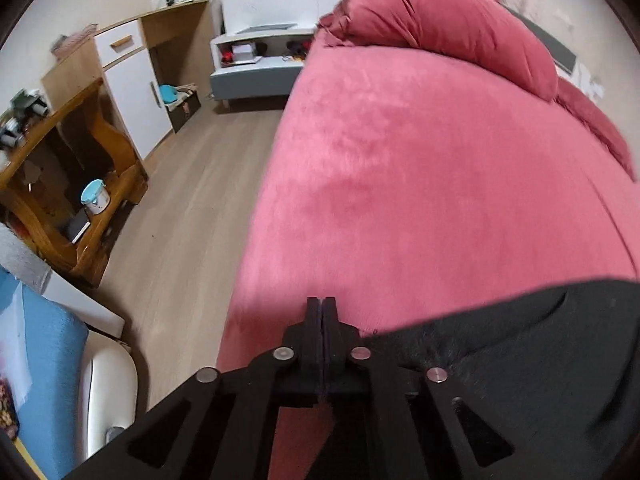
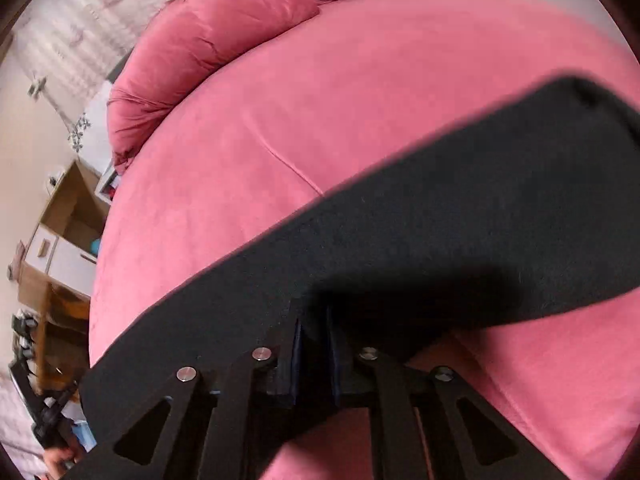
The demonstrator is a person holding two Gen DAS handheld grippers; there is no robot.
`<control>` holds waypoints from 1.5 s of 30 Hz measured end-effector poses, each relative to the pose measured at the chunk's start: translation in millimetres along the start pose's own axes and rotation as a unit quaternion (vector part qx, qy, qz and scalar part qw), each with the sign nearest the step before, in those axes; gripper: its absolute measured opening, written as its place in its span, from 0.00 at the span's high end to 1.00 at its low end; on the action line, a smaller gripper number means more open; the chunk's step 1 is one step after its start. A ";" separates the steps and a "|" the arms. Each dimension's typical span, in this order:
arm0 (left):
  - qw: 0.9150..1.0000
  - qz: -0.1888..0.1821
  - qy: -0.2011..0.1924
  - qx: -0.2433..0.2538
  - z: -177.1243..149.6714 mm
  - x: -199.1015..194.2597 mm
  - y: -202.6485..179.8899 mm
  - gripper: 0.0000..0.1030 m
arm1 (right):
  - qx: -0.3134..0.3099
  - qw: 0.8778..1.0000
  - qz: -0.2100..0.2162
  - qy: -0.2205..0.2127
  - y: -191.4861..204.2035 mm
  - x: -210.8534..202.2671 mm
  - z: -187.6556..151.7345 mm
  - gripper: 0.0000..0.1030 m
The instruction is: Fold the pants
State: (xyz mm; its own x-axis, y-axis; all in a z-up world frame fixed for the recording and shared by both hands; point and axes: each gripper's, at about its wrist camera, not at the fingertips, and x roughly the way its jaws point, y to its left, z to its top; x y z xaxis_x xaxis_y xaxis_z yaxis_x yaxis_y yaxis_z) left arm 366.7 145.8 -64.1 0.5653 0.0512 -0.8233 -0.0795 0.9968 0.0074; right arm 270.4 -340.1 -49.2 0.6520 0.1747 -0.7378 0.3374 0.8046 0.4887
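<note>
Your left gripper (image 1: 322, 304) had its two black fingers pressed flat together, with only a thin seam between them. Nothing showed between the tips, which sat over the near edge of the pink bedspread (image 1: 420, 160). The black pants (image 1: 520, 360) lay just to the right of those fingers, spread across the near right part of the bed; whether the fingers touched the cloth, the view did not make clear.

Your right gripper (image 2: 316, 320) was nearly closed, its two fingers standing a narrow gap apart. The pants (image 2: 460, 208) draped right over the tips and hid them in shadow, so you seemed to have the near edge of the cloth pinched, though the pads themselves could not be seen. From there the pants ran as a long dark band from the near left corner out to the far right of the bed.

Two pink pillows (image 2: 208, 40) sat at the far end of the bed. To the left of the bed were a wooden floor (image 1: 192, 200) and a wooden cabinet (image 1: 132, 76) against the wall
</note>
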 end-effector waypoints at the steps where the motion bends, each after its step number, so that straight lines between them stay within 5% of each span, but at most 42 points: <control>1: 1.000 0.005 -0.005 0.002 -3.7 -5.1 3.4 0.83 | 0.002 1.000 0.007 0.002 -1.0 -3.4 -1.2 0.88; 3: 1.000 0.019 -0.017 -0.006 -9.1 -15.7 11.9 0.50 | 0.000 1.000 0.013 0.012 0.1 -16.0 -4.9 0.77; 5: 0.999 0.008 -0.030 -0.028 -16.3 -32.0 25.4 0.27 | -0.008 1.000 0.011 0.007 1.1 -32.8 -7.3 0.74; 6: 0.999 -0.008 -0.034 -0.039 -21.4 -39.3 31.6 0.24 | -0.018 1.000 0.010 -0.005 1.4 -49.2 -14.9 0.73; 15: 0.989 -0.091 0.017 -0.112 -116.2 -96.4 74.7 0.21 | -0.031 0.999 0.002 -0.029 -39.9 -145.3 -96.1 0.71; 24: 0.969 -0.132 0.046 -0.205 -216.0 -125.8 85.4 0.14 | 0.035 0.997 -0.056 -0.026 -142.1 -223.3 -155.9 0.71; 28: 0.963 -0.147 0.051 -0.218 -230.0 -131.0 73.6 0.16 | 0.069 0.991 -0.090 -0.066 -199.6 -272.8 -159.3 0.71; 31: 0.967 -0.127 0.039 -0.217 -231.0 -133.8 61.8 0.23 | 0.142 0.978 -0.112 -0.106 -259.3 -304.1 -158.2 0.68; 33: 0.968 -0.113 0.037 -0.220 -231.9 -135.8 60.8 0.29 | 0.204 0.963 -0.128 -0.122 -306.0 -317.6 -161.7 0.44; 34: 0.969 -0.110 0.036 -0.220 -231.3 -136.3 58.5 0.32 | 0.248 0.951 -0.132 -0.127 -332.7 -321.5 -164.0 0.42; 41: 0.970 -0.100 0.038 -0.216 -227.1 -142.3 48.9 0.63 | 0.473 0.866 -0.058 -0.153 -457.4 -308.9 -195.1 0.42; 43: 0.972 -0.093 0.038 -0.212 -224.6 -144.9 45.3 0.66 | 0.486 0.860 -0.022 -0.154 -467.5 -299.2 -196.9 0.42; 45: 0.974 -0.089 0.039 -0.206 -222.3 -146.6 42.7 0.69 | 0.467 0.869 -0.002 -0.165 -462.3 -294.6 -190.6 0.42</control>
State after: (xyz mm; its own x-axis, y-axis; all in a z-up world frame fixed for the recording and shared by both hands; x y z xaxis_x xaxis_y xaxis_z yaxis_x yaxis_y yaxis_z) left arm 97.9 167.1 -69.3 0.5370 -0.1408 -0.8317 -0.3176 0.8796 -0.3540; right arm -207.1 -655.4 -146.5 0.7565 -0.1232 -0.6423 0.6436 -0.0346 0.7646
